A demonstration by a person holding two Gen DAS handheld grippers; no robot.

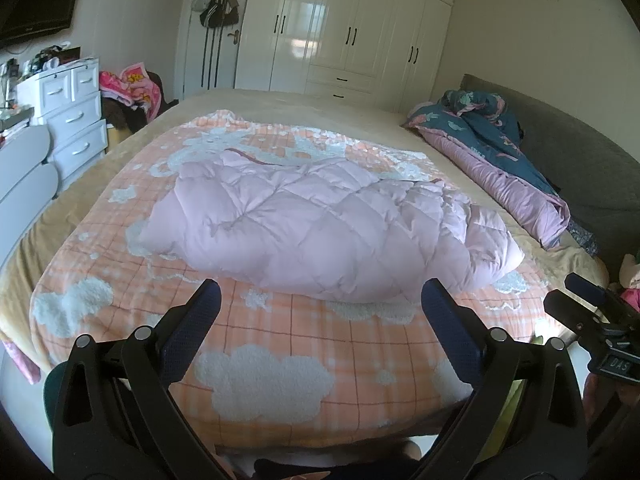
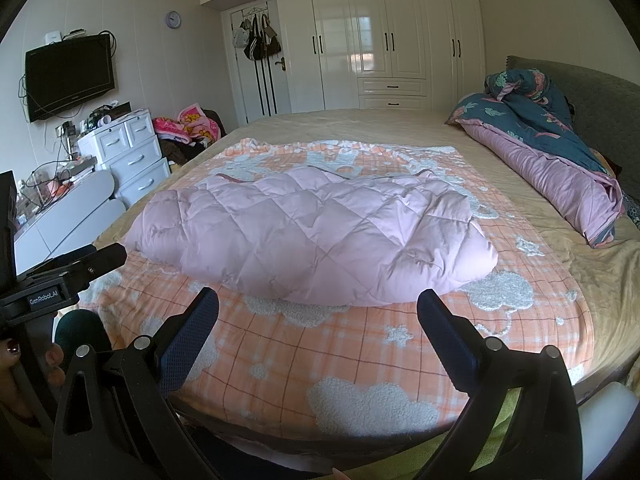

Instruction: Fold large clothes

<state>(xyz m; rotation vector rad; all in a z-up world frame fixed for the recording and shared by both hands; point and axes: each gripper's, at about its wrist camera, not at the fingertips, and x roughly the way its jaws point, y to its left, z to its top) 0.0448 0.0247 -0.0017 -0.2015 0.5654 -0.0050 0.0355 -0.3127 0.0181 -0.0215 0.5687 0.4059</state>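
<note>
Blue-padded fingers of the left claw [image 1: 320,292] stand wide apart at the near edge of the bed [image 1: 280,100], holding nothing, and those of the right claw [image 2: 318,300] are spread just as wide and equally empty. Both hang over the near part of an orange checked blanket [image 1: 280,344] with white fleecy clouds and stars, which covers the middle of the bed on top of a beige sheet. On that blanket, toward its middle and just beyond the fingertips of both claws, lies the pink quilted coat [image 1: 316,224], puffy and bundled into a broad oblong lump, its long side running across the bed; neither claw touches it. In the left wrist view the right claw shows at the right margin, low beside the near right corner of the bed; in the right wrist view the left claw [image 2: 100,258] shows at the left margin, by the near left corner. Along the right edge of the bed, against a grey headboard [image 2: 592,92], a dark teal flowered duvet [image 2: 540,128] with a lilac underside lies crumpled, well apart from the coat. Beyond the far edge stands a white wardrobe [image 2: 380,32]; to the left are a white drawer chest [image 2: 132,152], a heap of bright pink cloth [image 2: 188,124] and a wall-mounted television [image 2: 68,74].
</note>
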